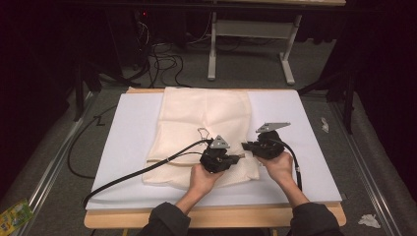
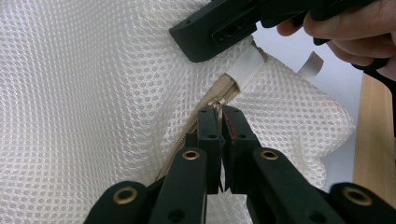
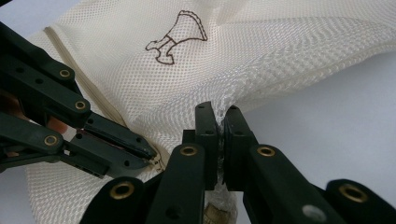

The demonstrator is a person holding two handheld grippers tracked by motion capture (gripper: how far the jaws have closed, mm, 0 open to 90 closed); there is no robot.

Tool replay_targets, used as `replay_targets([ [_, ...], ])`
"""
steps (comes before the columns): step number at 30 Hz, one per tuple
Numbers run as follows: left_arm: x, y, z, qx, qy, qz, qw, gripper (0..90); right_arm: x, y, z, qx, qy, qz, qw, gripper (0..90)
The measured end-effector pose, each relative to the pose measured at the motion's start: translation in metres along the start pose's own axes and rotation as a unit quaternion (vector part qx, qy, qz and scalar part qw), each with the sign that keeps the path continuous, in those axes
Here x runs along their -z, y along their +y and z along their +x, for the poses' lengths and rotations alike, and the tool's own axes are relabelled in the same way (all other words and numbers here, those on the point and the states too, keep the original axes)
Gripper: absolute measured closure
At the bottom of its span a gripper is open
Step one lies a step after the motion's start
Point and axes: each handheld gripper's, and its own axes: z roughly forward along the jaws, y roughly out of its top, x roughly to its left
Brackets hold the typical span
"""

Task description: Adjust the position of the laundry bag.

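Cream mesh laundry bag (image 1: 204, 132) w/ a zipper lies flat on the white foam-topped tabletop (image 1: 125, 147), roughly centred, its near edge toward the person; a thin brown outline drawing (image 3: 176, 36) is printed on the mesh. Going L to R: black cable (image 1: 142, 172) trails off the left side of the tabletop, prob just slack from the tool, lying across the bag's near-left corner. Left hand-held gripper (image 1: 240, 157) sits at the bag's near edge, jaws pressed together & pinching the small metal zipper pull (image 2: 218, 106) at the end of the beige zipper tape (image 2: 212, 98), as the left gripper view shows close up. That grip makes sense: the pull is the only part that slides, so it needs a tight narrow pinch. Just beside it, nearly tip to tip, the right hand-held gripper (image 1: 244, 146) has jaws squeezed shut on a bunched fold of mesh (image 3: 220, 109) at the bag's corner, next to the white ribbed tab (image 2: 246, 67) at the zipper's end. Judging by this, the right is an anchor: holds the fabric taut so the slider can travel w/out the soft bag just dragging along. The mesh lifts & puckers a bit around both pinches, rest of bag stays flat. Both hands low near the tabletop's front wooden edge (image 1: 216, 216). Zipper's open/closed extent: can't tell from here.
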Motion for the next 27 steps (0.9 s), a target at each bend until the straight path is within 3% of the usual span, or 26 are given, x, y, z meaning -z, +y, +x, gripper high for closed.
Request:
replay_targets([
  [27, 0.0067, -0.0013, 0.0011, -0.004, 0.012, -0.002, 0.9999, 87.4, -0.0023, -0.0027, -0.0015, 0.003, -0.001, 0.000, 1.0000, 88.5],
])
